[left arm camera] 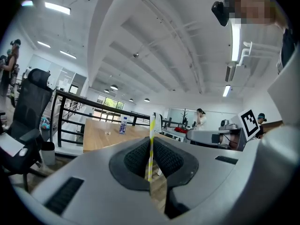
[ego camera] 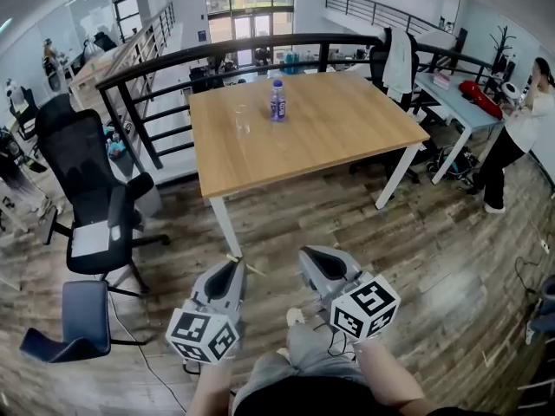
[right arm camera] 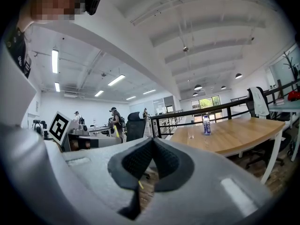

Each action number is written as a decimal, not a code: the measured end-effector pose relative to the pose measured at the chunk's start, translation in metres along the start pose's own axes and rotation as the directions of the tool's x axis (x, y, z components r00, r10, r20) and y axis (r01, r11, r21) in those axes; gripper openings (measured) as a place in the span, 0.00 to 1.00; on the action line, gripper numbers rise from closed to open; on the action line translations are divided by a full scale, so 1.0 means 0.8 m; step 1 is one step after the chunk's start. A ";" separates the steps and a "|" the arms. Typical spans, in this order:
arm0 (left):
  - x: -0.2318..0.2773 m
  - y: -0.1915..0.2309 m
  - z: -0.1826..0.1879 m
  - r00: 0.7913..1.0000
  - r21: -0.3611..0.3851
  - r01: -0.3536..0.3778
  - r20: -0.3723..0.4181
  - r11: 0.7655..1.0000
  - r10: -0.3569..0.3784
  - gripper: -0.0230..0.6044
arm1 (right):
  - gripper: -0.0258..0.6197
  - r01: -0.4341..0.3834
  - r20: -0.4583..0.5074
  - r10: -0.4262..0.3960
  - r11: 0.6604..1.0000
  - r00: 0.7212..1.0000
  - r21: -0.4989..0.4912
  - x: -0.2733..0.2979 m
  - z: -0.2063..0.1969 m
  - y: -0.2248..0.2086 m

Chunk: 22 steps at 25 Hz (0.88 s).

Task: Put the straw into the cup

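Observation:
A clear cup (ego camera: 242, 120) stands on the wooden table (ego camera: 347, 137), with a small water bottle (ego camera: 277, 100) just right of it. My left gripper (ego camera: 234, 263) is low over the floor, well short of the table, shut on a yellow-and-white striped straw (left arm camera: 151, 144). The straw stands upright between the pads and sticks out above them. The cup (left arm camera: 108, 132) and bottle (left arm camera: 123, 125) show far ahead in the left gripper view. Beside it, my right gripper (ego camera: 314, 255) holds nothing, and its pads (right arm camera: 161, 161) meet at the tips. Cup (right arm camera: 191, 133) and bottle (right arm camera: 205, 125) also appear in the right gripper view.
A black office chair (ego camera: 87, 189) and a blue seat (ego camera: 78, 323) stand to the left on the wooden floor. A black railing (ego camera: 156, 68) runs behind the table. At the right is a pale desk (ego camera: 460, 102), with a person (ego camera: 520, 137) standing by it.

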<state>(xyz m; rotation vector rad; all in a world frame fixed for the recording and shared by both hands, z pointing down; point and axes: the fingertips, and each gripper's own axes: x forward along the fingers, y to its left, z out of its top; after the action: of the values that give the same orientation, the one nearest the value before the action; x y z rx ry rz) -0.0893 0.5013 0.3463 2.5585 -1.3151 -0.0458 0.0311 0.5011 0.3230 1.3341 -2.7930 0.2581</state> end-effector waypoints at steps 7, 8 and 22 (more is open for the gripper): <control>0.031 0.044 -0.005 0.999 -0.031 -0.042 -0.011 0.999 0.042 0.09 | 0.04 -0.019 -0.012 0.019 1.000 1.000 -0.003 0.062 -0.002 -0.043; 0.040 0.052 -0.005 0.999 -0.032 -0.049 -0.015 0.998 0.049 0.09 | 0.04 -0.022 -0.011 0.022 1.000 1.000 0.001 0.073 -0.002 -0.052; 0.239 0.149 0.053 0.996 -0.045 -0.090 0.010 0.995 0.091 0.09 | 0.04 -0.070 0.011 0.070 0.998 0.997 0.001 0.229 0.050 -0.225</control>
<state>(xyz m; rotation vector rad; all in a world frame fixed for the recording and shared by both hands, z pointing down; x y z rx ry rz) -0.0777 0.2722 0.3524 2.4624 -1.4168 -0.0728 0.0569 0.2427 0.3269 1.2429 -2.8525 0.2561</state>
